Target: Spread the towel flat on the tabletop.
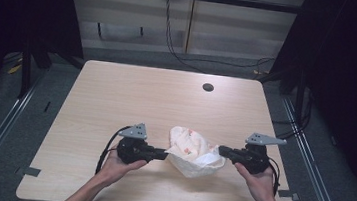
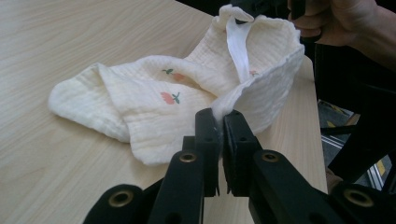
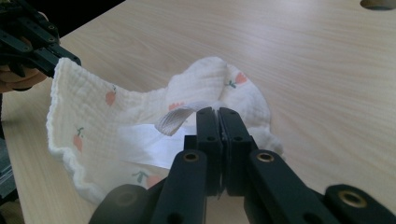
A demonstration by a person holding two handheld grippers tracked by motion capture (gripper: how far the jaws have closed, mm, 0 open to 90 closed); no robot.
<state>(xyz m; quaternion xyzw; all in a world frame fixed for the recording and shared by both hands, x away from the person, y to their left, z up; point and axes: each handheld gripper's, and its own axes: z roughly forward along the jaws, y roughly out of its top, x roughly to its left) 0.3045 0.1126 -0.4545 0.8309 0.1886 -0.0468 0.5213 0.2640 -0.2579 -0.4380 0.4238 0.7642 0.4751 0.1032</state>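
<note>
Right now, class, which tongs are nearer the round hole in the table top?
Right. The right tongs sit below the hole, slightly to its right; the left tongs are farther off, to its lower left.

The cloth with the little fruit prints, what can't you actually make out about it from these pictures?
- Cloth full shape: bunched and folded in every view.
- Its underside: against the table, high view.
- Edge pinched by left gripper: hidden between the shut jaws.
- Part held by right gripper: covered by its jaws.
- Print details: too small, high view.
</note>
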